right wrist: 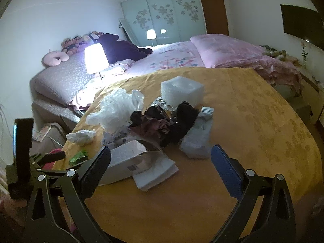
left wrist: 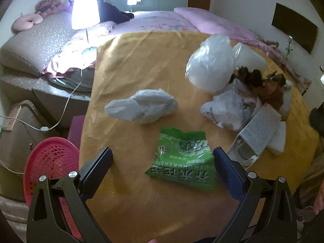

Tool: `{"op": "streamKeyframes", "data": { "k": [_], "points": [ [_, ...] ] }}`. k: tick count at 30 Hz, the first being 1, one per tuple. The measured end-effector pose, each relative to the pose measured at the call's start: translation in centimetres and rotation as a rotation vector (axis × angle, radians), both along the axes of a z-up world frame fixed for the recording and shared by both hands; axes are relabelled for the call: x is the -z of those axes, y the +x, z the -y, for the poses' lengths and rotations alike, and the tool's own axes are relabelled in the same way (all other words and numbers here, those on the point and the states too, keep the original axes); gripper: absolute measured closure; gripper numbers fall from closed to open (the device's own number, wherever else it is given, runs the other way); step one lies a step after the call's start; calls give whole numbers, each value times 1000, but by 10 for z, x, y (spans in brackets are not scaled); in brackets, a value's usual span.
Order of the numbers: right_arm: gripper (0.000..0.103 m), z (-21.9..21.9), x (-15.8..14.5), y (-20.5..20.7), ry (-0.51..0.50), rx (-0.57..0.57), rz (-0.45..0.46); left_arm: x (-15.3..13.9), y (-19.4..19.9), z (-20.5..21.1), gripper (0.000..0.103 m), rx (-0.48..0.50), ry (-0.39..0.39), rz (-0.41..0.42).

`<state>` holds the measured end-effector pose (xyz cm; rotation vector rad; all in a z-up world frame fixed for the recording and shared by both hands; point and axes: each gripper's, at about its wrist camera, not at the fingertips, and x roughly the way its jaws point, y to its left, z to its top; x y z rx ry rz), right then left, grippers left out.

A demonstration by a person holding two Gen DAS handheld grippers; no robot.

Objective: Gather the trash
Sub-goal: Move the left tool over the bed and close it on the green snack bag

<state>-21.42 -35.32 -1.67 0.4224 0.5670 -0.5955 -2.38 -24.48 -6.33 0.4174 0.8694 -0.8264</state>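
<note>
A green snack bag (left wrist: 182, 158) lies on the yellow cloth (left wrist: 141, 64), between the fingers of my open left gripper (left wrist: 162, 158), nothing held. Beyond it sits a crumpled white plastic bag (left wrist: 143, 106). A pile of clear bags (left wrist: 210, 62), dried dark flowers (left wrist: 255, 79) and a white carton (left wrist: 257, 131) lies to the right. My right gripper (right wrist: 161, 158) is open above the white carton (right wrist: 129, 160) and a foam piece (right wrist: 197, 141). The dried flowers (right wrist: 162, 121), a foam block (right wrist: 182, 93), the crumpled bag (right wrist: 81, 136) and the green bag (right wrist: 78, 158) lie beyond it.
A pink mesh basket (left wrist: 50, 162) stands at the left below the cloth's edge. A lit lamp (left wrist: 85, 12) sits on the bedside, its cord (left wrist: 66, 105) hanging down. The bed with pink bedding (right wrist: 182, 56) lies behind. The left gripper's body (right wrist: 22, 147) shows at left.
</note>
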Motion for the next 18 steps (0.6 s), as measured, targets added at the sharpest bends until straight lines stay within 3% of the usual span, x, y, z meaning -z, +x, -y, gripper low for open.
{"op": "streamKeyframes", "data": {
  "k": [6, 12, 18],
  "points": [
    [7, 5, 0, -3, 5, 11, 6, 3, -4, -1, 8, 14, 10, 33],
    [7, 8, 2, -6, 10, 18, 3, 0, 0, 3, 8, 23, 51, -4],
    [7, 12, 5, -6, 13, 27, 0, -3, 3, -1, 9, 17, 20, -47]
  ]
}}
